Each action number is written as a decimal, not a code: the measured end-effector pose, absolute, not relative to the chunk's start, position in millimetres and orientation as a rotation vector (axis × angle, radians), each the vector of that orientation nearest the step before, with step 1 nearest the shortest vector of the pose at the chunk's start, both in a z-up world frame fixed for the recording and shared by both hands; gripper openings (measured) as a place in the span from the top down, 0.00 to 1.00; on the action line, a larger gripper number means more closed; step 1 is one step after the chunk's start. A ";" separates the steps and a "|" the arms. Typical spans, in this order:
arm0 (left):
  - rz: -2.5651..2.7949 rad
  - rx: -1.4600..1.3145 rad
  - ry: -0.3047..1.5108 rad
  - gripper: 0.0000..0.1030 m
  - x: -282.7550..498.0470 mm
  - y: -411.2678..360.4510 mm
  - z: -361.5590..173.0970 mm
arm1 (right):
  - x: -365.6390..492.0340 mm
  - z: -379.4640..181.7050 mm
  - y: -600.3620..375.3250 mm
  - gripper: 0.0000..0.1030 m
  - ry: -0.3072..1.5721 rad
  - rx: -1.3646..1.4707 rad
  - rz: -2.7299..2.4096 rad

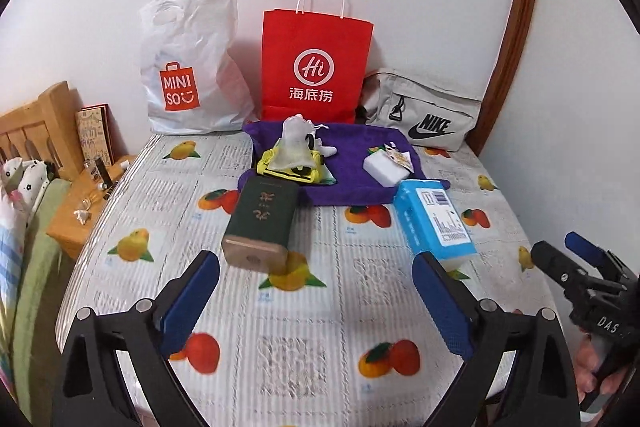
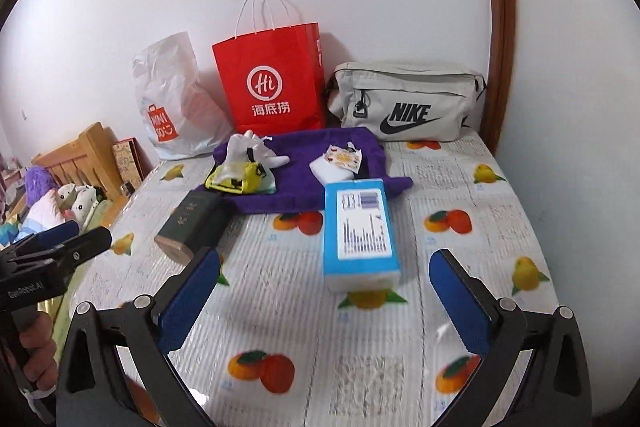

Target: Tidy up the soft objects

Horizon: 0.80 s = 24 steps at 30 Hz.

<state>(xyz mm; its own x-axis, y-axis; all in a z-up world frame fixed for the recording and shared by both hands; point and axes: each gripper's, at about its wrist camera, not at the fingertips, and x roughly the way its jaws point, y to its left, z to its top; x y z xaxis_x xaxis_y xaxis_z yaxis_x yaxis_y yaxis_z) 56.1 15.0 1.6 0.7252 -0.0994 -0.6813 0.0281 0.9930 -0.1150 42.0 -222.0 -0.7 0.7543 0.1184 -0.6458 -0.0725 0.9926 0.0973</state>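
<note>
A purple towel (image 1: 352,163) (image 2: 304,163) lies at the back of the table with a mesh pouch (image 1: 294,147) (image 2: 236,157), a yellow pouch (image 1: 290,173) (image 2: 240,181) and a white packet (image 1: 386,165) (image 2: 336,167) on it. A blue tissue pack (image 1: 434,219) (image 2: 360,227) and a dark green tin (image 1: 262,223) (image 2: 192,223) lie in front. My left gripper (image 1: 316,301) is open and empty, hovering short of the tin. My right gripper (image 2: 326,301) is open and empty, just short of the tissue pack.
A white Miniso bag (image 1: 188,67) (image 2: 176,103), a red paper bag (image 1: 316,67) (image 2: 272,83) and a grey Nike bag (image 1: 424,111) (image 2: 408,103) stand against the back wall. A wooden bedside stand (image 1: 80,199) and a bed are to the left.
</note>
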 end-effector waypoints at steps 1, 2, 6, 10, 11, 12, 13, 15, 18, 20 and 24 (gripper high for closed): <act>-0.069 -0.088 0.747 0.05 50.0 13.8 3.0 | 36.7 -0.2 -221.6 0.00 0.707 0.066 0.100; -0.066 -0.080 0.742 0.05 46.6 12.9 3.9 | 32.1 0.4 -221.3 0.00 0.705 0.063 0.096; -0.070 -0.073 0.724 0.05 32.2 10.9 8.5 | 14.6 4.0 -219.9 0.00 0.689 0.054 0.088; -0.053 -0.055 0.715 0.05 23.6 8.6 9.4 | 3.9 4.9 -217.9 0.00 0.680 0.047 0.082; -0.050 -0.054 0.715 0.05 21.4 8.7 9.2 | 1.6 5.0 -216.8 0.00 0.678 0.041 0.081; -0.050 -0.053 0.716 0.05 19.6 8.8 9.0 | 0.0 5.2 -215.6 0.00 0.676 0.035 0.080; -0.050 -0.050 0.715 0.05 17.6 8.4 9.2 | -1.2 5.5 -215.2 0.00 0.673 0.033 0.078; -0.044 -0.048 0.712 0.05 15.5 8.4 9.7 | -3.3 5.9 -215.4 0.00 0.670 0.031 0.075; -0.048 -0.046 0.710 0.05 13.7 6.8 10.1 | -6.5 5.4 -213.7 0.00 0.671 0.028 0.077; -0.046 -0.044 0.707 0.05 12.4 5.7 10.9 | -7.1 4.7 -212.7 0.00 0.673 0.023 0.076; -0.044 -0.040 0.706 0.05 11.0 5.8 11.3 | -8.3 4.4 -209.9 0.00 0.675 0.017 0.079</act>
